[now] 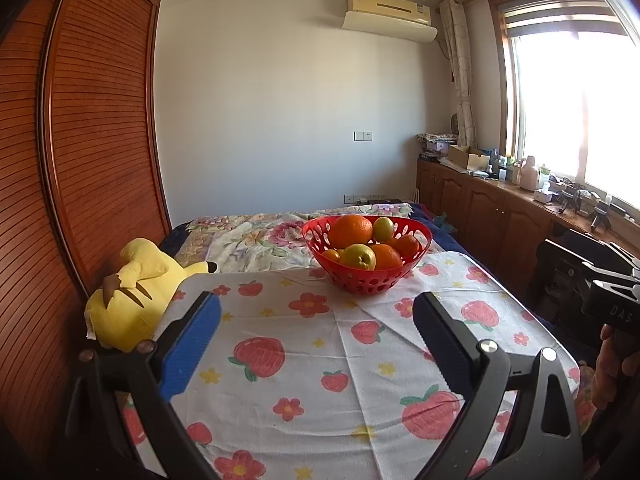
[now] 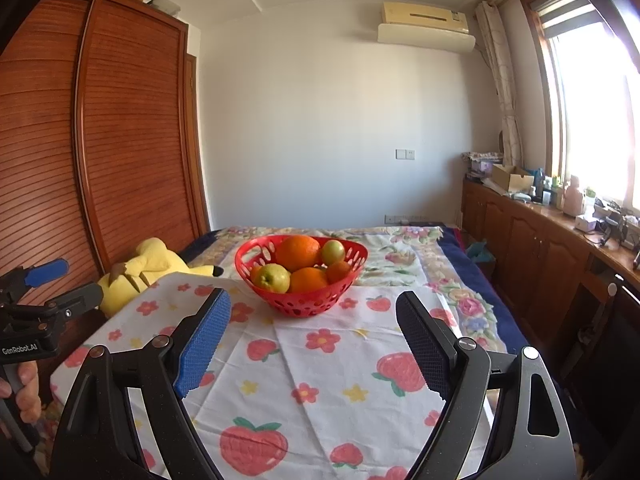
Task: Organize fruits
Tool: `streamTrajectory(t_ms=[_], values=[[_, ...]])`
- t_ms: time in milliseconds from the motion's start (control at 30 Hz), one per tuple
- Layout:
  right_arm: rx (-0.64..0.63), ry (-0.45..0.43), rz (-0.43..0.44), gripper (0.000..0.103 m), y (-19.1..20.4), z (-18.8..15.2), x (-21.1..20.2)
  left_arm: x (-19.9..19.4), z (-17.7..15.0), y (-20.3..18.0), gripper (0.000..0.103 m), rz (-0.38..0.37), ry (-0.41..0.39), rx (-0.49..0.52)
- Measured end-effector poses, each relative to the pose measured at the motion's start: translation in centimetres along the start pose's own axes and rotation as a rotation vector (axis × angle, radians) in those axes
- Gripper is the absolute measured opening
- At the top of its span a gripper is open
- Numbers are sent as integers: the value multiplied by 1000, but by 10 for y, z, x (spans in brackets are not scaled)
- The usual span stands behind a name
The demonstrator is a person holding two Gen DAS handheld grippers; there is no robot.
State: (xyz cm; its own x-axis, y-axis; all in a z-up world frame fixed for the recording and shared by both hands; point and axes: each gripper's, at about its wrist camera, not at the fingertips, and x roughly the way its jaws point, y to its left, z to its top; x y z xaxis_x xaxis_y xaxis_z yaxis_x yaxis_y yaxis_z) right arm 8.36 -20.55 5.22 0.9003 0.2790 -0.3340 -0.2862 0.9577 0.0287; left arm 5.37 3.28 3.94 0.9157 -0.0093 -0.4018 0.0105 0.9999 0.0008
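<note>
Left wrist: left claw (image 1: pixel 316 320) wide open, empty, over strawberry-print cloth (image 1: pixel 320 360); red basket (image 1: pixel 366 256) holds all oranges and apples.
Right wrist: right claw (image 2: pixel 314 320) wide open, empty; basket (image 2: pixel 300 276) ahead. Fits either sorted-done or pre-unload.

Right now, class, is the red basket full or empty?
Full. The red basket stands upright on the strawberry cloth, heaped with oranges and greenish-yellow fruit rising above its rim.
</note>
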Motion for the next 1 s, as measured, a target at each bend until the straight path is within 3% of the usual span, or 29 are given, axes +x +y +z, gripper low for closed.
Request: streamTrajectory(t_ms=[1000], values=[[-5,5,-2,86,0,-1,2,-5,0,-2,98,-9,-7,5]])
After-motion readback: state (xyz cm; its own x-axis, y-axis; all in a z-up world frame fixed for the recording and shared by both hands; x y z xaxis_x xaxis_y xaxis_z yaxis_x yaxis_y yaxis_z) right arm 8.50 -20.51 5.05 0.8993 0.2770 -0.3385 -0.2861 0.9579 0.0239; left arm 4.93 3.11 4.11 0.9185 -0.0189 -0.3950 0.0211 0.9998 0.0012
